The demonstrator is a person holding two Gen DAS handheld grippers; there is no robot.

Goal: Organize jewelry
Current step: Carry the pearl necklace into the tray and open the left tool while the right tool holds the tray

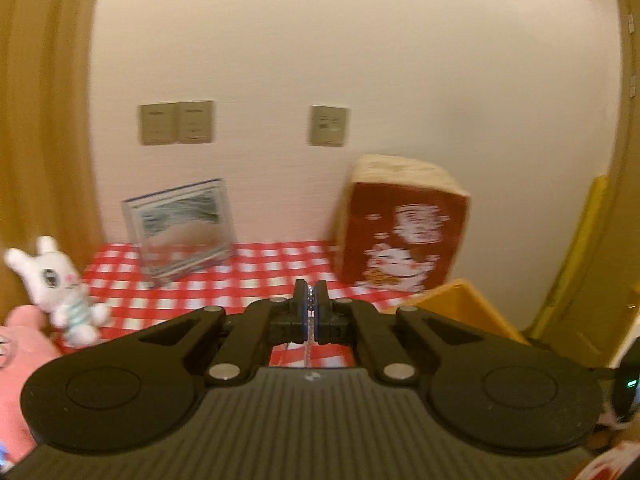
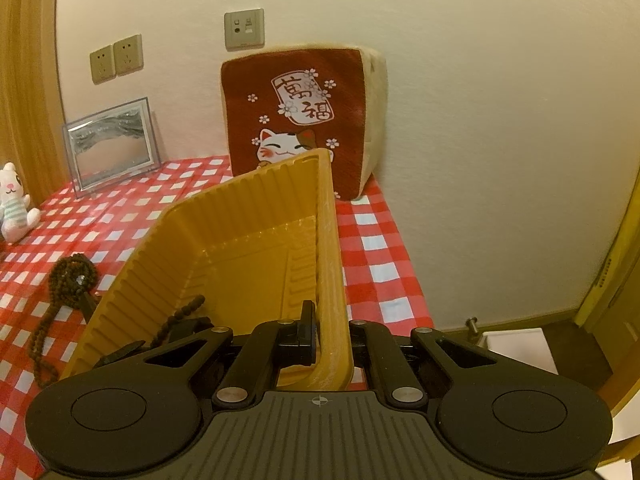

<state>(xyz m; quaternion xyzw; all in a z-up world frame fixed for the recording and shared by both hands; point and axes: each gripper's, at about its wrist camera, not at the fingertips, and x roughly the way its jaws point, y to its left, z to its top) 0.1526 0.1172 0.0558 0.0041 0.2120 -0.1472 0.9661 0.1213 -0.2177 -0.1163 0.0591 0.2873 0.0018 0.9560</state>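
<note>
Beside table edge (image 2: 404, 280): gripped tray (image 2: 240, 240).

A red-and-white checked tablecloth (image 2: 372, 248) covers the table. The ribbed plastic tray (image 2: 240, 240) is mustard yellow. Dark brown wooden beads (image 2: 70, 276) lie on the cloth. The plush cushion (image 2: 296, 120) is maroon with cream sides and a white cat print. The small plush rabbit (image 1: 60, 284) is white, striped pale green.
</note>
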